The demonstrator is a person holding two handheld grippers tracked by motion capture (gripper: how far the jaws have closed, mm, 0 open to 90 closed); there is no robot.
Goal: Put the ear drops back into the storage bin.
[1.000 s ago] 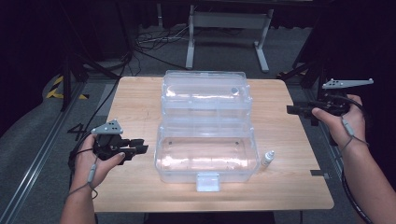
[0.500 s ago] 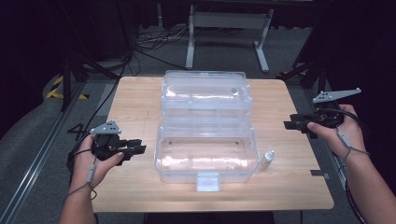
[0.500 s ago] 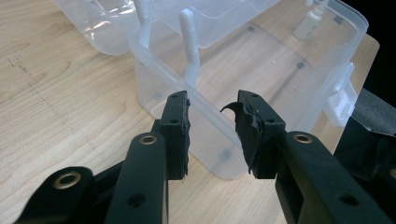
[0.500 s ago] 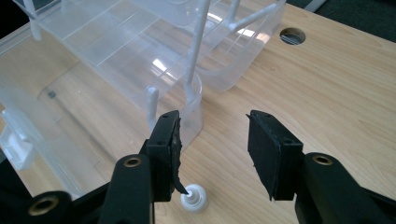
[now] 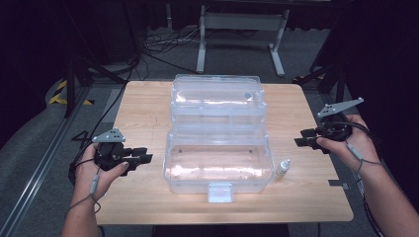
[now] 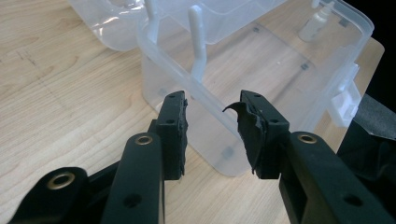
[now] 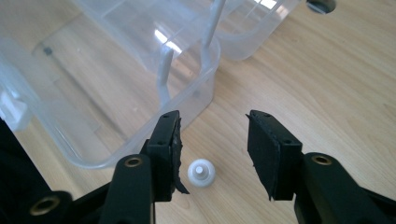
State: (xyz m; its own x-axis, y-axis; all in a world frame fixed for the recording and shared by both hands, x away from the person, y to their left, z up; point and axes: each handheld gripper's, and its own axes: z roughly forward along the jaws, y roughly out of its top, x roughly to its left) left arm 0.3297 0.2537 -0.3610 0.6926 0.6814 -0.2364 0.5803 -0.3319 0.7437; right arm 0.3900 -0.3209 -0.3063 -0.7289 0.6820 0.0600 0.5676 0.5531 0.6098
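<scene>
L gripper (image 5: 143,159) sits at the table's (image 5: 148,98) left edge, jaws apart w/ nothing between, just been opening a bit; its own view has the pads (image 6: 172,126) near the clear plastic box's (image 5: 217,163) rounded corner, one pad's rubber torn & curling. High view gives what close views can't: box w/ lid swung open behind it, white latch at front, bare wood around. Small white bottle (image 5: 282,168) stands just beside the box's right wall; R gripper view looks down on its round cap (image 7: 201,172). R gripper (image 5: 302,139) is over the right edge, jaws apart, holding nothing, bottle below & between them, untouched
</scene>
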